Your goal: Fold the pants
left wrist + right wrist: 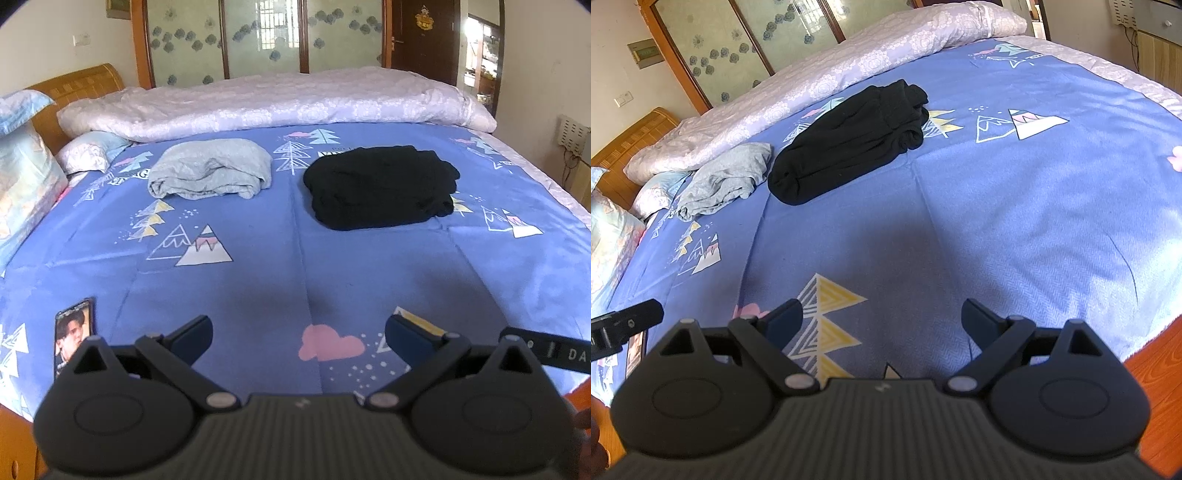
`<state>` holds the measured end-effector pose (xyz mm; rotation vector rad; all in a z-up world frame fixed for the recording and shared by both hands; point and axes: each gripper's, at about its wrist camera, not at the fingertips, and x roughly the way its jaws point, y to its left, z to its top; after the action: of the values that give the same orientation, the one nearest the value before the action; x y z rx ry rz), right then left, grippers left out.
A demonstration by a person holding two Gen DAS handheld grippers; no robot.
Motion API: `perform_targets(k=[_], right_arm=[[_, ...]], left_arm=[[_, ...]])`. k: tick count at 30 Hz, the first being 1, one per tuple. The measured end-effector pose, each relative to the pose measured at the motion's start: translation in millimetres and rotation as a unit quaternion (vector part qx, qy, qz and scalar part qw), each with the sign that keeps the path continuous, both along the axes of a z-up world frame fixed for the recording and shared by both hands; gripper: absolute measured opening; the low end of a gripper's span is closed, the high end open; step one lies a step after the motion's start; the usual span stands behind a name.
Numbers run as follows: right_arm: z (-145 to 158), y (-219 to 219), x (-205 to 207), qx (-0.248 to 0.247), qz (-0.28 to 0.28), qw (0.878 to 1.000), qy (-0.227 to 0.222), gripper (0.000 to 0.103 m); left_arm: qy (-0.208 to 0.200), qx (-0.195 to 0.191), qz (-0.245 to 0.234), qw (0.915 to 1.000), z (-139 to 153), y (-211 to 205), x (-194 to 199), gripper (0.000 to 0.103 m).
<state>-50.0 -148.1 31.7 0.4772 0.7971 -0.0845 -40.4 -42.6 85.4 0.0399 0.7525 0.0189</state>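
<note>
Folded black pants [380,186] lie on the blue patterned bed sheet [277,266], far right of centre; they also show in the right wrist view [849,147]. A folded grey garment [210,168] lies to their left, also in the right wrist view [724,181]. My left gripper [299,338] is open and empty above the near part of the sheet. My right gripper [882,325] is open and empty, also above the near sheet [997,221]. Both are well short of the pants.
A phone [72,334] lies on the sheet at the near left. A rolled pale quilt [277,103] runs along the far side. Pillows [26,177] and a wooden headboard [77,85] are at left. The orange floor [1167,369] borders the bed's near edge.
</note>
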Motion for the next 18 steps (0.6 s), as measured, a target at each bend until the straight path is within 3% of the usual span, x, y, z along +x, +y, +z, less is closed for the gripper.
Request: perform_targets(k=[18], right_arm=[[-0.1,-1.2,-0.3,0.003,0.000,1.000,0.003,0.094]], left_arm=[[0.002,-0.017,-0.013,0.9998,1.5,2.2,0.3,0.103]])
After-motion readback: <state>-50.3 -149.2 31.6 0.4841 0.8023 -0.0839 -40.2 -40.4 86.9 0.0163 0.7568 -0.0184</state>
